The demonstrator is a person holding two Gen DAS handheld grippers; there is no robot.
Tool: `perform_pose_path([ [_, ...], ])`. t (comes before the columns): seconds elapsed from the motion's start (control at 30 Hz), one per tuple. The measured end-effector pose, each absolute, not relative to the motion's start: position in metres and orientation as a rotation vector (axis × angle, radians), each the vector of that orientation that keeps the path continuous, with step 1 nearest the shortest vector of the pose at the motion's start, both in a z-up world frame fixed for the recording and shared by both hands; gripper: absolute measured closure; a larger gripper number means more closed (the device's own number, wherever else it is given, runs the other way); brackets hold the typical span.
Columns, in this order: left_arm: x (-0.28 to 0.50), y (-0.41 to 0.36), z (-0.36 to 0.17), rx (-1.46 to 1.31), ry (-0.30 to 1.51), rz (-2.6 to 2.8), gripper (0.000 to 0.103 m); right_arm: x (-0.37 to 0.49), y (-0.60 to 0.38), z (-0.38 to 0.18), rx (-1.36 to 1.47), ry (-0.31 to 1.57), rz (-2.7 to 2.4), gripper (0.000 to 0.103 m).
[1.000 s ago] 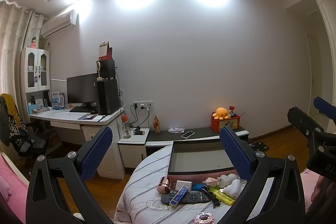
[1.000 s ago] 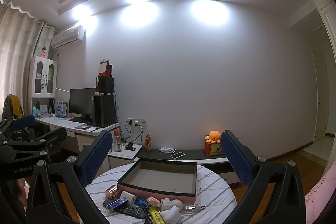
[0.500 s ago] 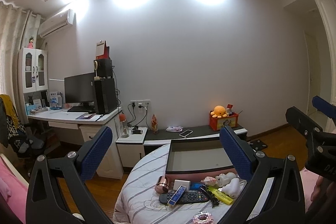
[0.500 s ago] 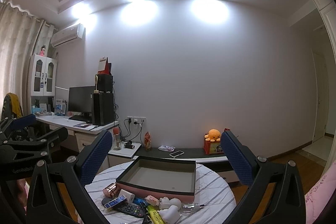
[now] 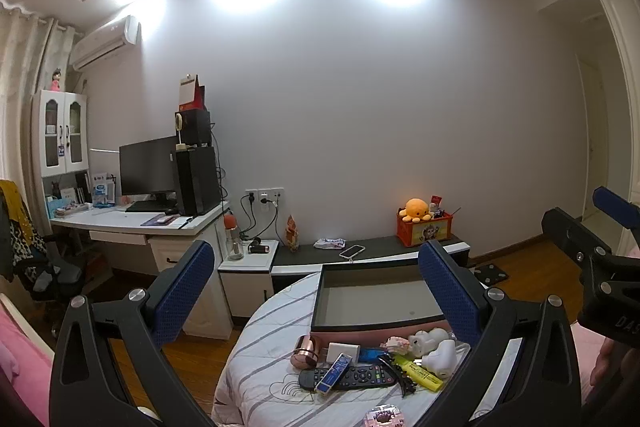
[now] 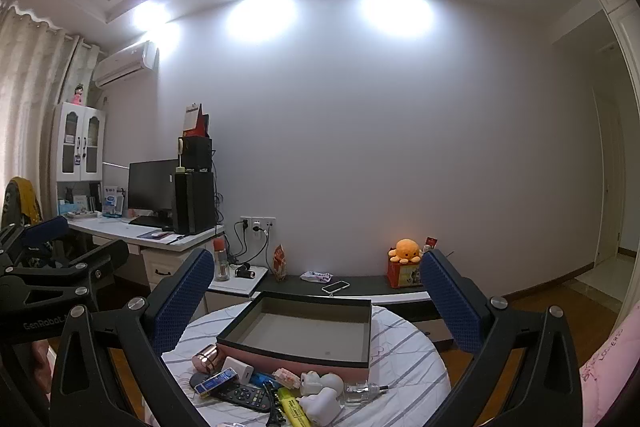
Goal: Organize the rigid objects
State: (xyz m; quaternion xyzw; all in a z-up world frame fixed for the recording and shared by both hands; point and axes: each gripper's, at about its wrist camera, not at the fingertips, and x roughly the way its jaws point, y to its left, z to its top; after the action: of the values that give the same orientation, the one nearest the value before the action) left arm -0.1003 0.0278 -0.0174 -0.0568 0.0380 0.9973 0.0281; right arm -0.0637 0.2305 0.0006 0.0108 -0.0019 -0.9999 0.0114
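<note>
A pile of small items lies on a round striped table (image 5: 260, 367) in front of an open pink box with a black rim (image 5: 372, 327): a black remote (image 5: 352, 375), a rose-gold cylinder (image 5: 306, 349), a white charger (image 5: 343, 351), a yellow highlighter (image 5: 418, 373) and a white figurine (image 5: 438, 357). My left gripper (image 5: 316, 255) is open and empty, held back from the table. The right gripper (image 6: 317, 261) is likewise open and empty, facing the box (image 6: 292, 347), remote (image 6: 240, 395) and a small glass bottle (image 6: 360, 391).
A desk with a monitor (image 5: 148, 167) stands at the left, and a low dark cabinet (image 5: 376, 251) with a phone and an orange plush runs along the wall. A dark chair (image 5: 24, 251) sits far left. Pink fabric (image 6: 608, 367) lies at the right.
Both views have drifted slightly, so the room sits a little further left. The items on the table have not moved, and both grippers stay open.
</note>
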Motion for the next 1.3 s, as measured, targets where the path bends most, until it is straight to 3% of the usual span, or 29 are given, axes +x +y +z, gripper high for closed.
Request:
perform_pose_path([
  [0.57, -0.133, 0.028, -0.047, -0.338, 0.177, 3.052, 0.0, -0.088, 0.237, -0.022, 0.156, -0.027, -3.132, 0.0],
  [0.97, -0.194, 0.019, -0.137, -0.792, 0.298, 2.98, 0.0, -0.143, 0.261, -0.094, 0.513, -0.047, -3.13, 0.0],
  [1.3, -0.194, 0.056, -0.215, -1.056, 0.41, 2.727, 0.0, -0.168, 0.279, -0.163, 0.8, -0.072, -3.078, 0.0],
])
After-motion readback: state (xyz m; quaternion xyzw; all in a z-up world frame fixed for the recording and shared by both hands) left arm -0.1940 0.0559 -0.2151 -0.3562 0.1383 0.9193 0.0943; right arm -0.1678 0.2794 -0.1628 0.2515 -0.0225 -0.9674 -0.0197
